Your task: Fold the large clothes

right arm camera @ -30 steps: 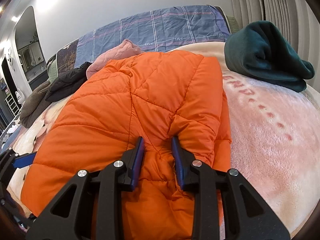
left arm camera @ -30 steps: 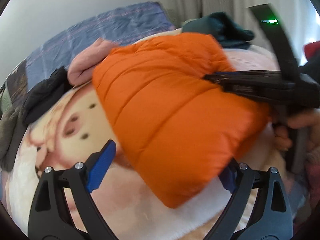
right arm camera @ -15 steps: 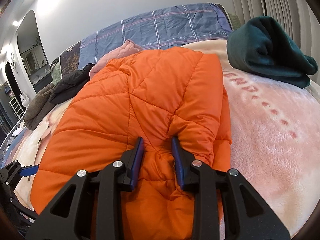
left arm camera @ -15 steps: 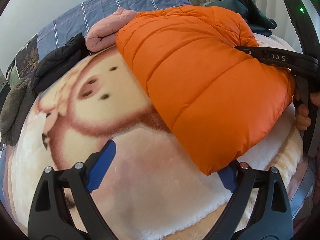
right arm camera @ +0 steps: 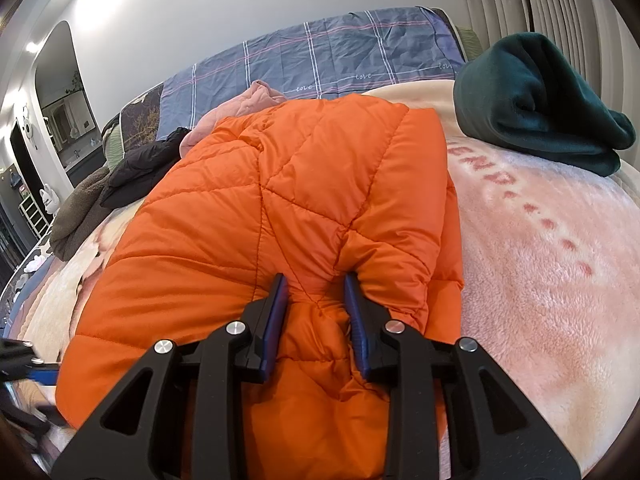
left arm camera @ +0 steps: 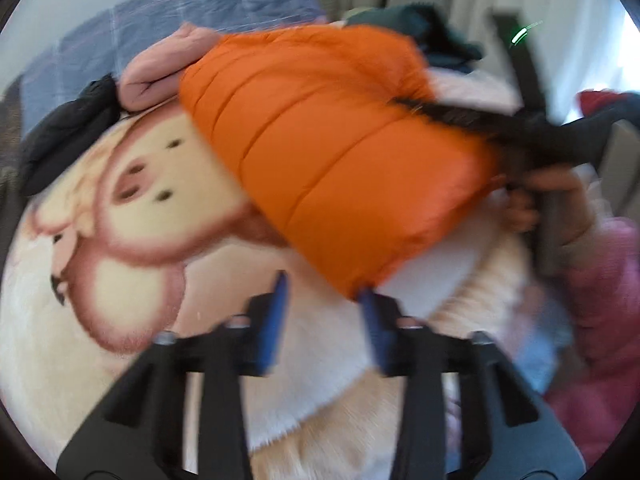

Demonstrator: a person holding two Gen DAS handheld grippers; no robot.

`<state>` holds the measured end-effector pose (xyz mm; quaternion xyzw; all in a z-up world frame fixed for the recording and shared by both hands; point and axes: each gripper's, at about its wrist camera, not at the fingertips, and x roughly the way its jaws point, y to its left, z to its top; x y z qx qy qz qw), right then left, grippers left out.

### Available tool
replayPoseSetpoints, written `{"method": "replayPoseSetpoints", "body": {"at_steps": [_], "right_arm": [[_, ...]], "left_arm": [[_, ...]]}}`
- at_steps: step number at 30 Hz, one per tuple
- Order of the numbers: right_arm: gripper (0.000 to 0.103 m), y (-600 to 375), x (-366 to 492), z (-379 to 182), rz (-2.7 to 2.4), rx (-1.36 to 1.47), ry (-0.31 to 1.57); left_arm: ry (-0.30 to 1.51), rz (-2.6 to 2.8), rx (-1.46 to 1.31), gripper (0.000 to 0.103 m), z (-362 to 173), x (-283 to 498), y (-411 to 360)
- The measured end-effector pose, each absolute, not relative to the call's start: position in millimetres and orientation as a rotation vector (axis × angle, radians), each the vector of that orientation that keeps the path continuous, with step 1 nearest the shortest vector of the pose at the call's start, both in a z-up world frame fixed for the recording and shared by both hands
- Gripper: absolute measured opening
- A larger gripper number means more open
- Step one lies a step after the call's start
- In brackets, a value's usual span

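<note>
An orange puffer jacket (right arm camera: 304, 200) lies folded on the plush cartoon blanket (right arm camera: 540, 280) of a bed. My right gripper (right arm camera: 314, 300) is shut on a fold of the jacket at its near edge. In the left wrist view the jacket (left arm camera: 328, 152) fills the middle, and my right gripper's dark body presses on its right side. My left gripper (left arm camera: 322, 312) hangs just in front of the jacket's near corner with a narrow gap between its blue pads, holding nothing. This view is blurred.
A dark green folded garment (right arm camera: 536, 108) lies at the back right. A pink garment (right arm camera: 244, 104), a black one (right arm camera: 144, 164) and a brown one (right arm camera: 80, 216) lie along the far left. A blue plaid sheet (right arm camera: 320, 60) covers the bed's head. Wall and curtains stand behind.
My left gripper's jaws have closed from wide open to a narrow gap and it has moved toward the jacket's corner. The right gripper keeps its hold.
</note>
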<state>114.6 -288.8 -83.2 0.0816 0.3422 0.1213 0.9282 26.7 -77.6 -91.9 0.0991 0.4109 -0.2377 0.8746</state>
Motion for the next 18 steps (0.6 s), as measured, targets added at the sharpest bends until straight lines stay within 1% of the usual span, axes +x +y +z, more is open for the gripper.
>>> {"method": "replayPoseSetpoints", "body": {"at_steps": [3,5,6,7,8,9,10,11,12,13,15,18], "right_arm": [[0.031,-287,115,-82,0.251,0.174,0.701],[0.031,-289,115,-83,0.250,0.173,0.701],[0.031,-288,115,-83,0.249,0.172,0.701],[0.031,-288,115,-82,0.249,0.170,0.701],[0.031,-289,115,-82,0.248,0.170,0.701],[0.031,-289,115,-82,0.248,0.170,0.701],[0.031,-289,115,-82,0.248,0.171,0.701],[0.031,-289,115,-82,0.247,0.171,0.701],[0.031,-290,115,-82,0.247,0.172,0.701],[0.031,-290,114,-82,0.246,0.171,0.702],[0.031,-288,114,-82,0.245,0.162,0.700],[0.031,-286,114,-82,0.238,0.153,0.695]], "left_arm": [[0.749,-0.549,0.175,0.027,-56,28,-72],[0.684,-0.536,0.183,0.027,-41,36,-73],[0.655,-0.517,0.193,0.030,-37,44,-74],[0.634,-0.502,0.198,0.036,-37,59,-78],[0.635,-0.494,0.193,0.039,-41,71,-79],[0.659,-0.485,0.182,0.044,-48,89,-82],[0.701,-0.482,0.185,0.052,-60,105,-84],[0.772,-0.477,0.220,0.056,-83,124,-91],[0.781,-0.458,0.234,0.067,-97,131,-92],[0.773,-0.453,0.231,0.069,-105,134,-91],[0.788,-0.457,0.218,0.067,-101,134,-87],[0.767,-0.484,0.224,0.053,-79,130,-88]]}}
